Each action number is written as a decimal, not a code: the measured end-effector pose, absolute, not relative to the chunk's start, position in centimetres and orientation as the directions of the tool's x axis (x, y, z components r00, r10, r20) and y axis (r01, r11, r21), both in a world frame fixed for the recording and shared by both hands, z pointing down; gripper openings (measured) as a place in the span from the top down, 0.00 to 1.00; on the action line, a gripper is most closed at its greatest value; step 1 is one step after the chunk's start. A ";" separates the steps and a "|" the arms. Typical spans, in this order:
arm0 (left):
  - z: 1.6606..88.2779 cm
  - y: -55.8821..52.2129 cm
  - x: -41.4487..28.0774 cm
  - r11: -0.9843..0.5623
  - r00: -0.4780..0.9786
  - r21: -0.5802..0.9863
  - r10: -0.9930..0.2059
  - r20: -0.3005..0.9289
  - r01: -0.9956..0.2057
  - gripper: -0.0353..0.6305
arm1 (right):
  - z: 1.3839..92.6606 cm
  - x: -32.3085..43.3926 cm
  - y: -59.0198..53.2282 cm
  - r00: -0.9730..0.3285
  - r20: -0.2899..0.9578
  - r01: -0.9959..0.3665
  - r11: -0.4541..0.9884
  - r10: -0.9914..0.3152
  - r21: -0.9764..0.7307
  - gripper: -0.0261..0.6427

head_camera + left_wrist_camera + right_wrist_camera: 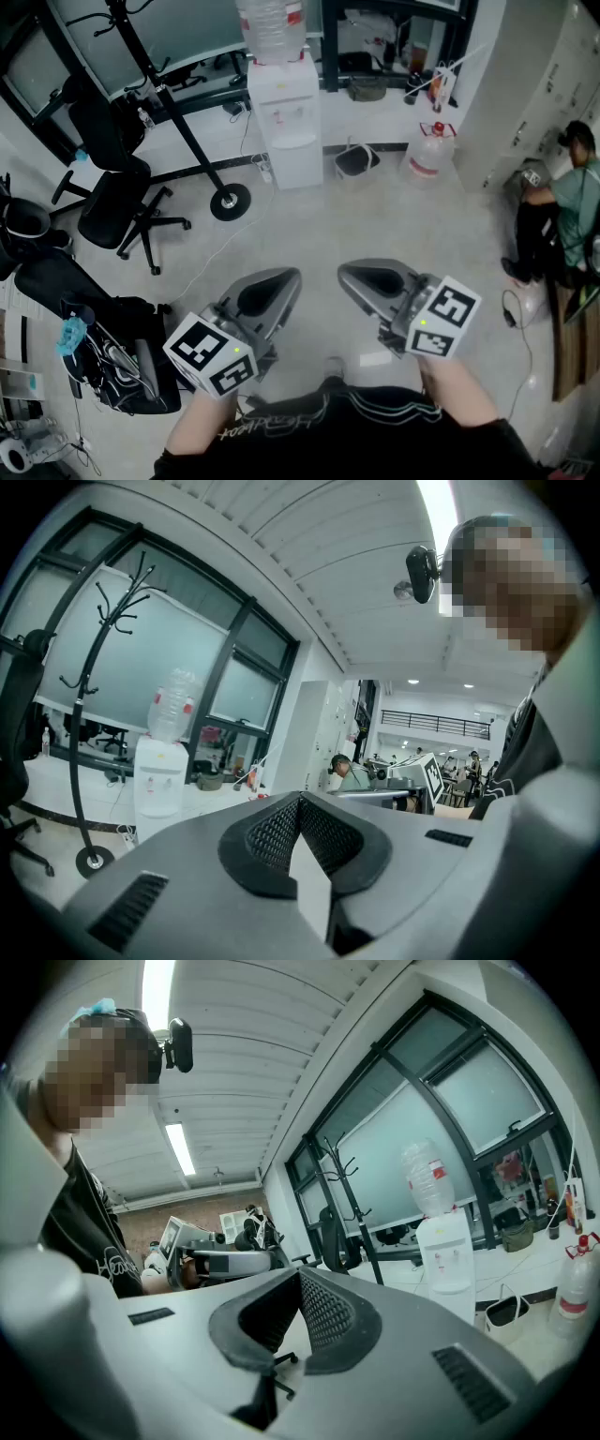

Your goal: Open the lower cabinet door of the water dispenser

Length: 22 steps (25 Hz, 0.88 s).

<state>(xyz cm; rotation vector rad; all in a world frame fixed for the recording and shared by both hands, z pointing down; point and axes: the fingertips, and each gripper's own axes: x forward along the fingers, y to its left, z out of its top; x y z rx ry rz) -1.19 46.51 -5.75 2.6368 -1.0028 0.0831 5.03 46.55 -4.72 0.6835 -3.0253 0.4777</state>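
Note:
The white water dispenser (281,103) stands far off against the glass wall, with a bottle on top. Its lower cabinet door (296,165) looks closed. It also shows small in the left gripper view, as the dispenser (157,776), and in the right gripper view, as the dispenser (446,1252). Both grippers are held close to my body, side by side, pointing toward it across a wide stretch of floor. The left gripper (281,279) (300,799) is shut with nothing in it. The right gripper (354,274) (300,1274) is shut and empty too.
A black coat stand with a round base (230,202) rises left of the dispenser, beside an office chair (117,202). A dark bin (356,159) and a spare water bottle (431,150) sit to its right. A seated person (567,216) is at the right edge. Bags (103,347) lie at the left.

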 end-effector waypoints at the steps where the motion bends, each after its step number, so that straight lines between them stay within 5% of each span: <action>1: -5.7 46.1 -0.9 -0.703 0.752 0.273 -0.638 0.166 -0.657 0.95 | -4.6 5.3 46.2 -0.904 0.071 -0.422 0.858 -0.421 -0.292 0.94; 22: -5.3 39.3 2.3 -0.718 0.758 0.244 -0.629 0.175 -0.652 0.95 | -4.4 8.9 38.9 -0.883 0.065 -0.463 0.843 -0.464 -0.274 0.94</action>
